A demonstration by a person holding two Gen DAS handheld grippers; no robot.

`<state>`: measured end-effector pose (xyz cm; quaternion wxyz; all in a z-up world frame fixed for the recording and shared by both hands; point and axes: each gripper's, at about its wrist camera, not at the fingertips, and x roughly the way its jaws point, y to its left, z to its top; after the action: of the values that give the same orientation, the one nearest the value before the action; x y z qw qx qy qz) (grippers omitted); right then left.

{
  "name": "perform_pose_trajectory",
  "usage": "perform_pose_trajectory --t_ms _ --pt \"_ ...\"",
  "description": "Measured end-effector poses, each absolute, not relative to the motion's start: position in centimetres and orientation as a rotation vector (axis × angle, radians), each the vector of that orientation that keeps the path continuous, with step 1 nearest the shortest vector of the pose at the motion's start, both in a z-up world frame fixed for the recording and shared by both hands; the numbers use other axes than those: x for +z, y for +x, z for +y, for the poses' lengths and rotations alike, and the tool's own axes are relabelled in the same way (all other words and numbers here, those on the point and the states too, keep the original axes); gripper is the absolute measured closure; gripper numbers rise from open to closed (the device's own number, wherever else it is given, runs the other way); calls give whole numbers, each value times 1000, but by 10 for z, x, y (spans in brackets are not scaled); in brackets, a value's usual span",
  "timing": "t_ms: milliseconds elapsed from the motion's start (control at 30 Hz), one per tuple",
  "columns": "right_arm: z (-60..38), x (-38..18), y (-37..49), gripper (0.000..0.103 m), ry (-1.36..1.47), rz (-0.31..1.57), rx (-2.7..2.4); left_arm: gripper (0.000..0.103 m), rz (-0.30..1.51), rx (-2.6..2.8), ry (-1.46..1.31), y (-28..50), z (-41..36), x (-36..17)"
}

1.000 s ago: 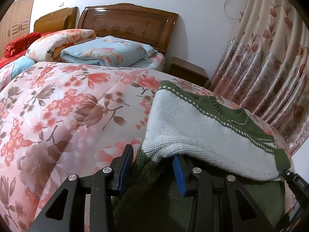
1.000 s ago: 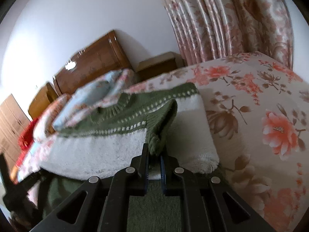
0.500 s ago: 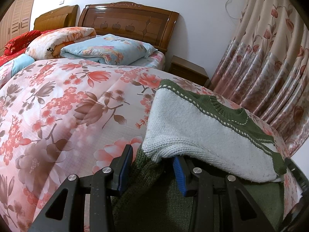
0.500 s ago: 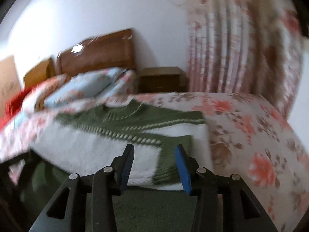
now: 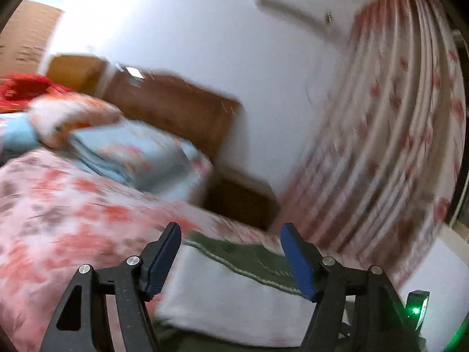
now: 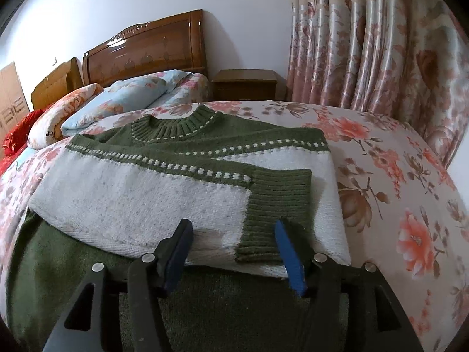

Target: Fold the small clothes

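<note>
right wrist view puts our right gripper [image 6: 233, 248] nearest, jaws spread wide with nothing between the pads, poised just above the sweater [image 6: 164, 187] on the bed [image 6: 395, 176]. straight ahead of it lies the folded-in sleeve, whose green cuff [image 6: 275, 217] sits just beyond the right pad and points back toward us. that sleeve runs crosswise over the white body, so the sweater's long axis goes from the dark green hem under the gripper up to the collar [image 6: 176, 126] at the far end. past the collar come the pillows [image 6: 129, 96], then the headboard [image 6: 152, 47] and curtain [image 6: 381, 44].

in the blurred left wrist view our left gripper [image 5: 231, 259] has just been opening; its jaws stand apart and empty above the sweater's left edge. we judge the sleeves done, and the next fold turns on the hem, which lies under and just behind both grippers. the right one looks nearer to it.
</note>
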<state>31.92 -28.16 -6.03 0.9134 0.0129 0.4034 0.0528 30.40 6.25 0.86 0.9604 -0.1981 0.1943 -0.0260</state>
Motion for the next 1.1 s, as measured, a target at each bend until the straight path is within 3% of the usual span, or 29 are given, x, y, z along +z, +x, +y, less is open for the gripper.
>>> perform_pose_trajectory --t_ms 167,233,300,400,767,933,1100 --pt "-283 -61 322 0 37 831 114 33 750 -129 -407 418 40 -32" --pt "-283 -61 322 0 38 831 115 39 853 -93 -420 443 42 -60" --pt "-284 -61 323 0 44 830 118 57 860 -61 -408 450 51 -84" --pt "-285 -62 323 0 52 829 125 62 783 -101 -464 444 67 -90" --pt "-290 -63 323 0 94 824 147 63 804 -105 -472 434 66 -81" --pt "-298 -63 323 0 154 812 179 62 764 -181 -472 359 61 -51" --pt "-305 -56 311 0 216 781 228 55 793 -176 -413 281 66 -61"
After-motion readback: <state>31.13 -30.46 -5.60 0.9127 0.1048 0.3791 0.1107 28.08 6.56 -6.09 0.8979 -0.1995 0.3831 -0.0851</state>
